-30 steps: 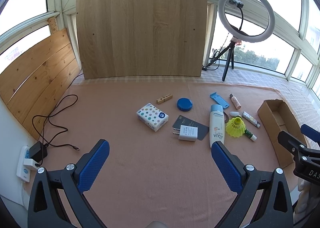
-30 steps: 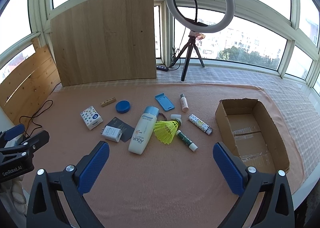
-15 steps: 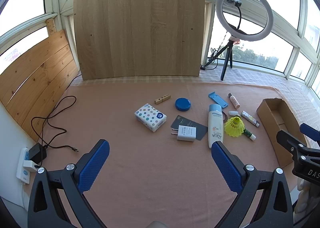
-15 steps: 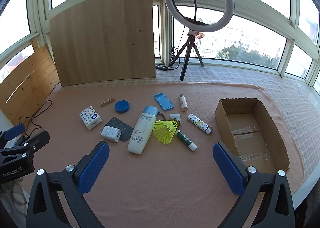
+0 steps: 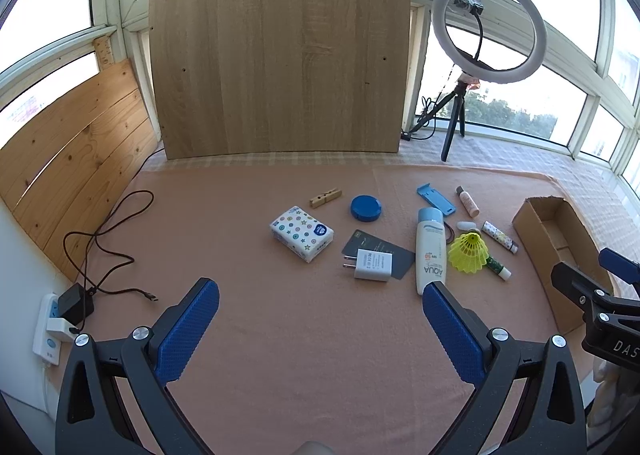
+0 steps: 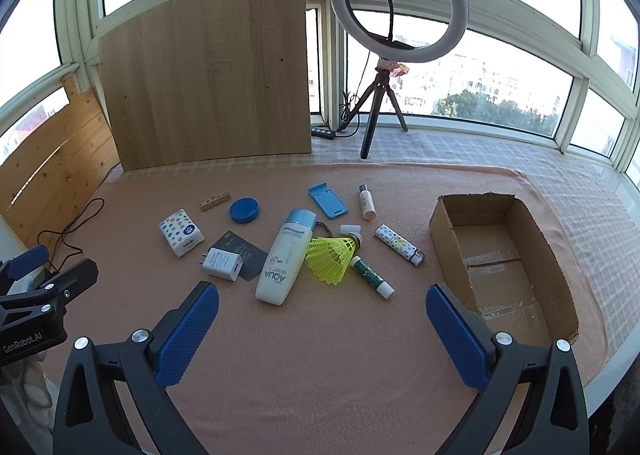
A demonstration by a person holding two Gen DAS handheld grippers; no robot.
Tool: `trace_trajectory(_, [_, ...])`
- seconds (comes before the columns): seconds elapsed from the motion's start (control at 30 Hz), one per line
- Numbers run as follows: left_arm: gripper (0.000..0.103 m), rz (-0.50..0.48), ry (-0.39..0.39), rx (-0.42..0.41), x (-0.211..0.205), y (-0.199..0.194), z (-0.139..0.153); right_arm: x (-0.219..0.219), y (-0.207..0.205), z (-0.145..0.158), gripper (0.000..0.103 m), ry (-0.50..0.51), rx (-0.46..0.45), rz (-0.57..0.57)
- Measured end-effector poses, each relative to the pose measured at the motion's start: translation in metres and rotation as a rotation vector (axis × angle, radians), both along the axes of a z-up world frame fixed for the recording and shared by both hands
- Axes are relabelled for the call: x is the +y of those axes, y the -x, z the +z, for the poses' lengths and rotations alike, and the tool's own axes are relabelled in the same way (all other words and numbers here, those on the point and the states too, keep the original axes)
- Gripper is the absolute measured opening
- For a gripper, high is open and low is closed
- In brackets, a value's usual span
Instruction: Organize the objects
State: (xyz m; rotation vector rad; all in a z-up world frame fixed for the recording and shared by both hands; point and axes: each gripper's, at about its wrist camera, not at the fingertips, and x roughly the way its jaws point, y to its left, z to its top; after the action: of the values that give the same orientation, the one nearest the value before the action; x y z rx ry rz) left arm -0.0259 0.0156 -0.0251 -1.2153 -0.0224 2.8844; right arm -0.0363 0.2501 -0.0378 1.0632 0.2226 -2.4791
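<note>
Small objects lie scattered mid-table on the pink cloth: a white AQUA bottle [image 6: 285,261], a yellow shuttlecock [image 6: 332,253], a white charger [image 6: 222,264] on a dark card [image 6: 244,251], a tissue pack [image 6: 181,232], a blue round lid [image 6: 244,210], a clothespin [image 6: 215,201], a blue phone stand [image 6: 327,200], a small bottle [image 6: 366,202], a patterned lighter [image 6: 398,244] and a green tube [image 6: 371,277]. An open cardboard box [image 6: 500,255] stands to their right. My left gripper [image 5: 320,317] and right gripper [image 6: 322,319] are both open and empty, held short of the objects.
A wooden board [image 5: 280,63] leans at the back. A ring light on a tripod [image 6: 394,39] stands behind the cloth. A power strip with a charger and cable [image 5: 66,311] lies at the far left. Windows surround the table.
Both grippers stay open. The views have shifted slightly, with the objects sitting a little further away; nothing on the table has moved.
</note>
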Motion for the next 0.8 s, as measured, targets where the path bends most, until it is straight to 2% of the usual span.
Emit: trace_trajectory(0.8, [0.103, 0.002, 0.002, -0.004, 0.0040, -0.0001, -0.0037, 0.0028, -0.0012, -0.0020, 0.102, -0.006, -0.008, 0.015])
